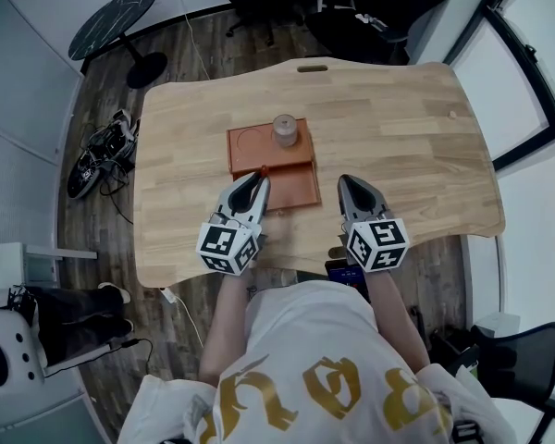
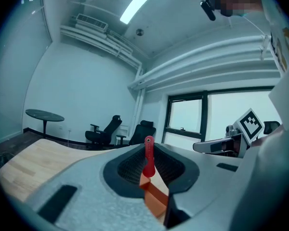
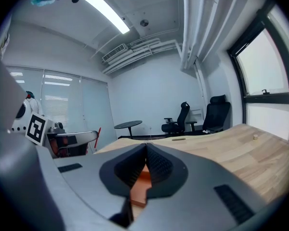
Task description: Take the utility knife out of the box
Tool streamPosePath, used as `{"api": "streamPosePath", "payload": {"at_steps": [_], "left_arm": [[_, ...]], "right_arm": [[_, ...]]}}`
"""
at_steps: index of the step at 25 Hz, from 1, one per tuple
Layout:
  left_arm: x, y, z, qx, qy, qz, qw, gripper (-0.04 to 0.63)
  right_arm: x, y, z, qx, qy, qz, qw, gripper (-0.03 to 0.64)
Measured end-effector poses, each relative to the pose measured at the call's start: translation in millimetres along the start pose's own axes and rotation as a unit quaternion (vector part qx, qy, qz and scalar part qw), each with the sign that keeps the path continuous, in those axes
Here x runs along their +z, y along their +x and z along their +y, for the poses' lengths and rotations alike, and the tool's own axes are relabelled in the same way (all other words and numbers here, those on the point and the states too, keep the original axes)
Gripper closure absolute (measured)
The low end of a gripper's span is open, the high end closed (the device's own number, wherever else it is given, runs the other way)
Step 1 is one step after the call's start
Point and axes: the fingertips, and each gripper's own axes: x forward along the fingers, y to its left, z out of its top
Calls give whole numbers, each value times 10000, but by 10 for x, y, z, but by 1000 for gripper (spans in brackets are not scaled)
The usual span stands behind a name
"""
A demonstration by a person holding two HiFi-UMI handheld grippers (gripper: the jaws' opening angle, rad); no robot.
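Since the slim red utility knife [image 2: 148,159] was pinched only along a narrow stretch by the left gripper [image 1: 255,183], it could, I judged, pivot or slip free on a jerky lift. Its hidden lower end might also snag the rim of the shallow orange-brown box [image 1: 298,189] just beneath the tips. That gripper's jaws were closed onto the knife, which stood upright beyond them, holed end uppermost. Whether its lower end had cleared the box I could not tell. The right gripper [image 1: 350,183], beside the left one, had its jaws pressed together on nothing, and only the box edge showed below them.
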Motion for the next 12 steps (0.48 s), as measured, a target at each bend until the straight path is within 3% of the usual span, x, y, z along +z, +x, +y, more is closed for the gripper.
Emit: {"api": "streamPosePath", "payload": {"at_steps": [12], "left_arm": [[67, -37, -32, -49, 95, -227, 9997, 538]], "right_arm": [[92, -28, 31, -33, -144, -163, 9998, 606]]}}
